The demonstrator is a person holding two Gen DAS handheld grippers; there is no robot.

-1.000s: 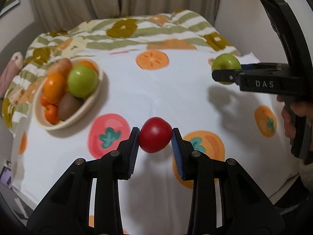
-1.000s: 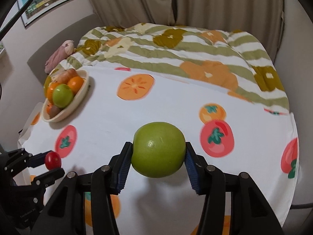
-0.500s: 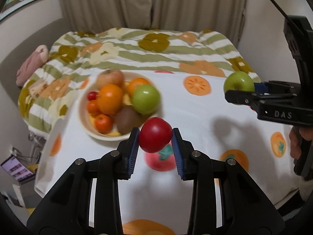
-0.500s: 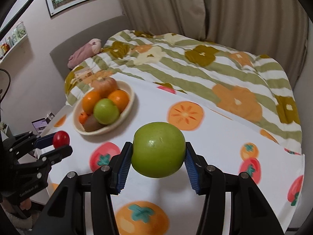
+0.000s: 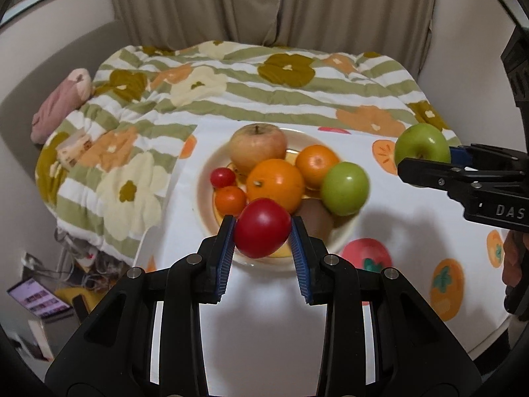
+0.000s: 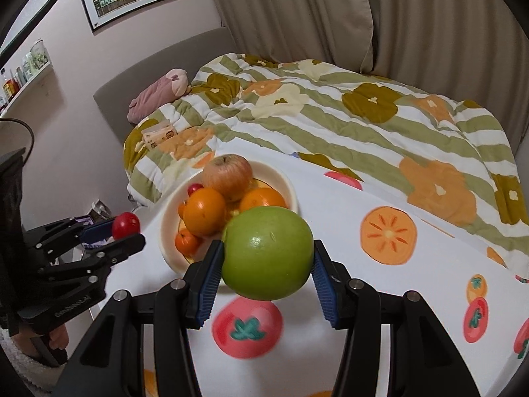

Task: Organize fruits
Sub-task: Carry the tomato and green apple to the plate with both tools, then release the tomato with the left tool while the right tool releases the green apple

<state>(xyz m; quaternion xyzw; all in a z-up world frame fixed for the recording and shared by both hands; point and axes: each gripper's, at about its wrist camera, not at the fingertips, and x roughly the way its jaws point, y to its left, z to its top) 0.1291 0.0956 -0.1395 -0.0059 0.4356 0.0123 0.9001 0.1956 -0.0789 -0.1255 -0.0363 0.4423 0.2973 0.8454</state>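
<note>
Behind the tomato [image 5: 262,228] pinched in the left fingers [image 5: 226,248], a brownish fruit [image 5: 315,218] half hides; right fingers [image 6: 208,281] pinch an apple [image 6: 267,253].

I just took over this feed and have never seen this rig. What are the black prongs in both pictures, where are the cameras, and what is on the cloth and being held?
There is no robot arm. A person holds a hand-held gripper in each hand, and each carries a wide-angle camera looking along its two black fingers. One picture is from the left gripper, shut on a red tomato. The other is from the right gripper, shut on a green apple. Each gripper also shows from the side in the other's picture. Ahead, on a fruit-print cloth, stands a cream bowl holding oranges, a pale apple, a green fruit, small red fruits and a brown one. Behind it lies a flowered quilt.
</note>
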